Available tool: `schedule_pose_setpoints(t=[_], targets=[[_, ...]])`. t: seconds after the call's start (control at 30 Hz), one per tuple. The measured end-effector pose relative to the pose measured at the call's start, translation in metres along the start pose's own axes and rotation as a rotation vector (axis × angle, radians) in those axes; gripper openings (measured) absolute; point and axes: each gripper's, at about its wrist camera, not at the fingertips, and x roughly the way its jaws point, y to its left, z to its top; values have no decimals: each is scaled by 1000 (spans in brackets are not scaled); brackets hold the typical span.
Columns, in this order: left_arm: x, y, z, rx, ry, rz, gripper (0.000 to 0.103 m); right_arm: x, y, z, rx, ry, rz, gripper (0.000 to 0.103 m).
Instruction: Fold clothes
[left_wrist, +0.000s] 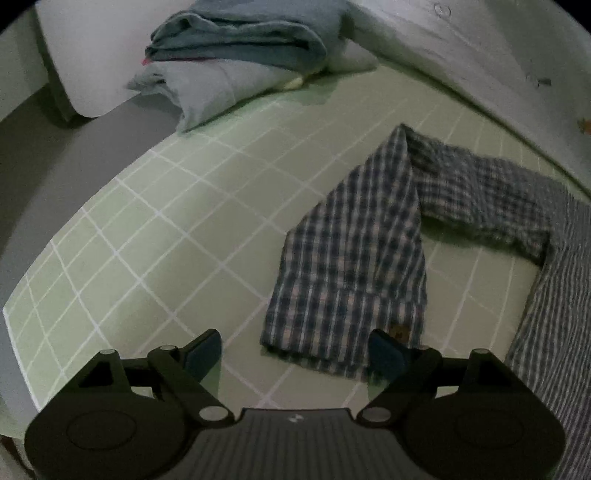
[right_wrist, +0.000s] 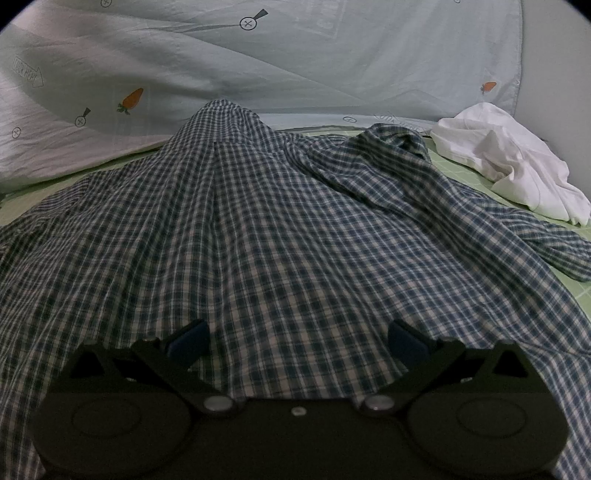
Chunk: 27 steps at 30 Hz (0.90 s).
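A blue and white checked shirt (right_wrist: 280, 221) lies spread on the green gridded sheet. In the left wrist view one sleeve (left_wrist: 354, 258) is bent over itself, its cuff lying just in front of my left gripper (left_wrist: 295, 349), which is open and empty, its right fingertip at the cuff's edge. The shirt's body (left_wrist: 554, 314) runs off the right side of that view. My right gripper (right_wrist: 297, 336) is open and empty, low over the shirt's body, with cloth showing between its fingers.
A stack of folded grey-blue and pale clothes (left_wrist: 229, 59) sits at the far left edge of the bed. A crumpled white garment (right_wrist: 509, 162) lies at the far right. A pale quilt with carrot prints (right_wrist: 258, 66) lies behind the shirt. The green sheet (left_wrist: 166, 229) borders the bed's edge.
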Motion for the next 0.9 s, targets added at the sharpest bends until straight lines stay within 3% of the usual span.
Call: schedule_pose_setpoints(t=[0.1,0.17,0.23,0.33,0.6,0.9], targets=[[-3,-1,0,-5,-16,-29,71,0,0,0,0,0,-1,103],[-1,-2,3,17,-28,-36,36,0,0,0,-1,0,-1,103],[2,-3,7,58,-41,-19,10,1,0,0,-2,0,-1,103],[5,10,18,26,-40,-26,7,1,0,0,-3,0,0,103],[-8,69,74,13,-228,200,6,2,0,0,-4,-1,0,103],[-8,85,138,-21,-312,183,6,4,0,2,-1,-1,-5,103]])
